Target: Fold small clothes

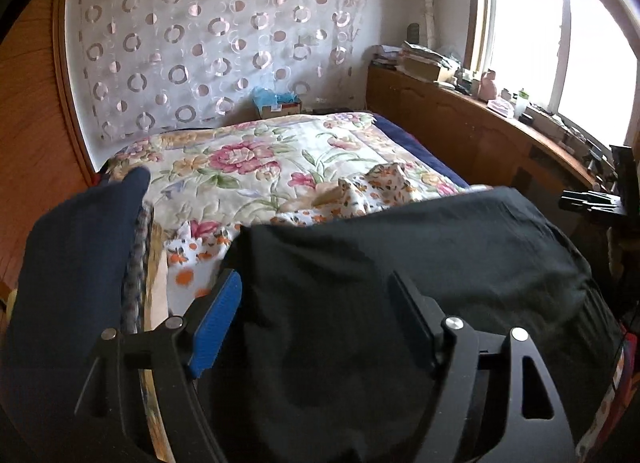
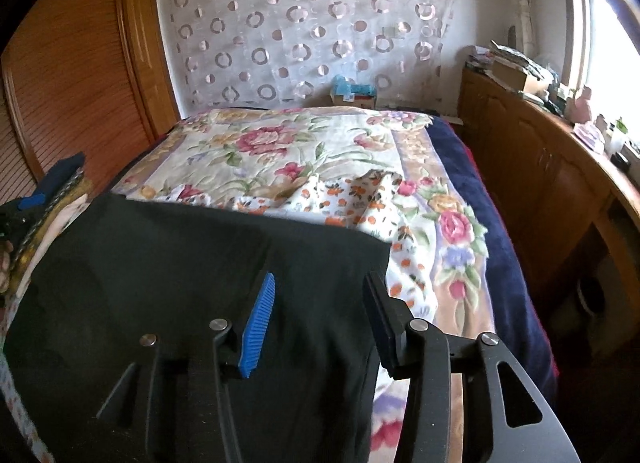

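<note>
The bed [image 2: 472, 151], under its floral quilt [image 1: 240, 167], carries a black garment [image 1: 400, 263] spread across its near edge, long axis running side to side, with an orange-flowered garment [image 2: 352, 199] just beyond it. Your left gripper [image 1: 316, 319] stands open over the black cloth's left portion; your right gripper [image 2: 320, 319] stands open at its right edge. Neither pad grips fabric. Each hand is nearest its own end.

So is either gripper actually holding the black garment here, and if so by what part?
Neither. The left gripper and right gripper both stand open over the black garment, pads not pressing on its cloth.
</note>
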Available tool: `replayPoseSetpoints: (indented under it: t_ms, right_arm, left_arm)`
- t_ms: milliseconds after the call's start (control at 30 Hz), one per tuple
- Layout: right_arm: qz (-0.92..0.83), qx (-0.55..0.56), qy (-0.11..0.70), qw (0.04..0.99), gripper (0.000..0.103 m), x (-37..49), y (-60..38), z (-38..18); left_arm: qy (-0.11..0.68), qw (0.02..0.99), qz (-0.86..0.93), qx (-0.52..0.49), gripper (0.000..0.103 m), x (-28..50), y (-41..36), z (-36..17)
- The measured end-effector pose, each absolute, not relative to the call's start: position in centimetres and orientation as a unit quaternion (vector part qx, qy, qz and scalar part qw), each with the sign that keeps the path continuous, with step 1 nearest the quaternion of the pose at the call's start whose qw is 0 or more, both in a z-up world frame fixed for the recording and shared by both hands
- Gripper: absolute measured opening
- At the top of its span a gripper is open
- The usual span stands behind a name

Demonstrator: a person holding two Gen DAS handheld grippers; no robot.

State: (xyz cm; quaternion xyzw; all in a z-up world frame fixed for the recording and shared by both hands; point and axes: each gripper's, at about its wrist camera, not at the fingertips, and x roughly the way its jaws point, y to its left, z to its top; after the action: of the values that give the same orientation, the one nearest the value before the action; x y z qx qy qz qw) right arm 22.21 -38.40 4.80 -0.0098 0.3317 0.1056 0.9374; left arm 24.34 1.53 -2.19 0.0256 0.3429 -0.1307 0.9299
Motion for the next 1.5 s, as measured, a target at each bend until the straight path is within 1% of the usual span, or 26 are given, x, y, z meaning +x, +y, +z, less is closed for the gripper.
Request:
replayPoseSetpoints:
  t_ms: [133,300,567,700,900,1000,1167,1500]
  right_arm:
    - [0.104,0.003,0.338,0.935,0.048,18.6,-39.0,4.3]
    - [0.093,0.02,0.357,0.929,0.048,15.1,-40.1,3.4]
    - [0.078,0.051,0.386,0.918,0.048,11.2,-41.8,2.1]
    - [0.085,0.053,0.396,0.913,0.048,11.5,-41.5,1.9]
    - [0.09,0.048,0.39,0.915,0.048,14.1,-41.1,2.5]
    - [0.082,0.043,0.394,0.914,0.048,15.3,-40.9,1.8]
    - [0.073,0.021,0.386,0.919,0.052,15.4,-39.8,0.9]
    - [0.075,0.02,0.385,0.92,0.054,15.3,-39.4,0.3]
  left_arm:
    - [0.352,0.926,-0.138,0.024,0.076,22.1,1.3,-3.3]
    - [0.382,0.91,-0.158,0.02,0.076,20.9,1.1,-5.3]
    - [0.407,0.901,-0.151,0.024,0.076,19.1,1.0,-6.4]
    - [0.414,0.898,-0.151,0.018,0.076,18.0,0.7,-6.6]
    - [0.419,0.898,-0.134,0.025,0.076,16.9,0.8,-7.3]
    - [0.427,0.897,-0.117,0.009,0.076,16.4,1.4,-7.7]
    - [0.434,0.895,-0.104,-0.009,0.076,15.4,2.1,-8.3]
    - [0.44,0.893,-0.089,-0.029,0.076,17.1,2.7,-8.5]
